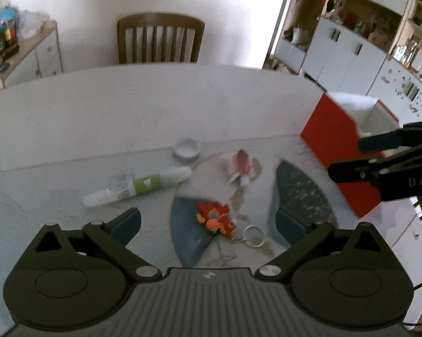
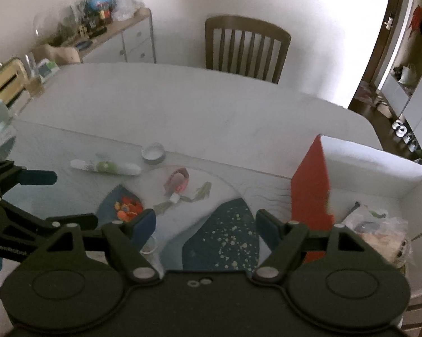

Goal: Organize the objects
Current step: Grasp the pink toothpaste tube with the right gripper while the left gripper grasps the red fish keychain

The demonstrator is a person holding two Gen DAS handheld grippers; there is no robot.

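Observation:
An orange-red toy keychain point(image 1: 215, 219) with a metal ring point(image 1: 253, 236) lies on the patterned mat. My left gripper point(image 1: 208, 221) hangs above it, open, with the toy showing between its fingers and untouched. Farther back lie a white tube with a green band point(image 1: 138, 186), a small round tin point(image 1: 187, 148) and a pink object point(image 1: 239, 164). My right gripper point(image 2: 208, 227) is open and empty over the mat's dark blue patch, just left of the red box point(image 2: 309, 188). Its view also shows the toy point(image 2: 128, 207), tube point(image 2: 107, 167), tin point(image 2: 154, 153) and left gripper point(image 2: 63, 199).
The red box point(image 1: 343, 146) has a white inside and holds a crumpled plastic bag point(image 2: 373, 224). A wooden chair point(image 2: 247, 47) stands behind the white table point(image 2: 183, 104). A cluttered sideboard point(image 2: 121, 33) lines the far left wall. The right gripper point(image 1: 347, 157) reaches in beside the box.

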